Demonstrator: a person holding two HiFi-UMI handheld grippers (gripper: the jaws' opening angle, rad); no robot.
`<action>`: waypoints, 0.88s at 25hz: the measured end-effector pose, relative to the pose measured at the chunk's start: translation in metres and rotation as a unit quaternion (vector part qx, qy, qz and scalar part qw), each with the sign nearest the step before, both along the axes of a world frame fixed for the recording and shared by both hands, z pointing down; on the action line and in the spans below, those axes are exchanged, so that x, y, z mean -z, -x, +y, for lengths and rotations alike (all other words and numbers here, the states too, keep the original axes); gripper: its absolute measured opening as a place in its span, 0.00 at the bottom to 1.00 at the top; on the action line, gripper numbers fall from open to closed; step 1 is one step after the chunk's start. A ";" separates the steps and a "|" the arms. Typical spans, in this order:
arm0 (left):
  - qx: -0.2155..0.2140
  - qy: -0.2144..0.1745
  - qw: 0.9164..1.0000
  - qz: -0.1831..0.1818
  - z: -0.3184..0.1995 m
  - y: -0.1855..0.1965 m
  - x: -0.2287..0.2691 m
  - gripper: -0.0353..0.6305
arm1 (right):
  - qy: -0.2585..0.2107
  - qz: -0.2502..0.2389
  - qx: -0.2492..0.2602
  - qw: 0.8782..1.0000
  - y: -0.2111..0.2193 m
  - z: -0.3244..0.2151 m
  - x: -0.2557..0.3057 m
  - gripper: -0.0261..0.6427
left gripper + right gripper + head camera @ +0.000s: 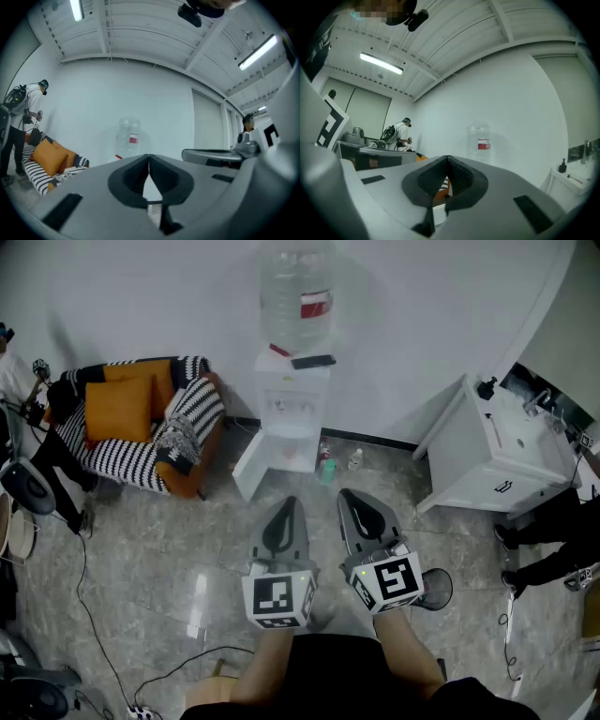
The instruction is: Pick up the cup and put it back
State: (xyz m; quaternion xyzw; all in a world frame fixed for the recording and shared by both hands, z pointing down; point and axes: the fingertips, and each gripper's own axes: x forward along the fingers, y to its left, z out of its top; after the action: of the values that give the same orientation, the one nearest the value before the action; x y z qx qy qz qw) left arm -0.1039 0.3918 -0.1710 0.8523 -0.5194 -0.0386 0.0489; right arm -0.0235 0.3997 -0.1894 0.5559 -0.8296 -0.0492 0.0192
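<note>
Left gripper (287,507) and right gripper (352,498), both level with jaws closed on nothing, face the water dispenser (292,399); a small teal vessel (326,470) at its foot, possibly the cup, is probably light and rigid, best pinched across its wall.

A bottle-topped water dispenser (292,409) stands between a striped armchair (141,454) with orange cushions (117,409) and a white sink cabinet (478,456).
</note>
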 end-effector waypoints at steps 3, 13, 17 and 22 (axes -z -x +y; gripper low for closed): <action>-0.003 -0.002 1.000 0.001 0.002 -0.001 0.000 0.07 | -0.002 0.001 -0.003 1.000 -0.001 0.002 0.000 0.05; 0.009 0.006 1.000 0.017 0.004 0.011 0.000 0.07 | 0.003 -0.003 -0.007 1.000 0.000 0.005 0.000 0.06; -0.012 0.010 1.000 0.018 0.013 -0.007 -0.003 0.07 | 0.016 -0.007 -0.008 1.000 -0.001 0.006 -0.008 0.05; -0.047 0.008 0.999 0.023 0.016 -0.033 0.001 0.07 | 0.020 -0.004 -0.010 1.000 -0.003 0.005 -0.009 0.05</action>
State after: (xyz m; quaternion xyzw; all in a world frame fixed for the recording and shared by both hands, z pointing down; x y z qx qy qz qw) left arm -0.0710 0.4083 -0.1721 0.8743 -0.4776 -0.0516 0.0692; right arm -0.0202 0.4047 -0.1804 0.5635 -0.8251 -0.0300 0.0274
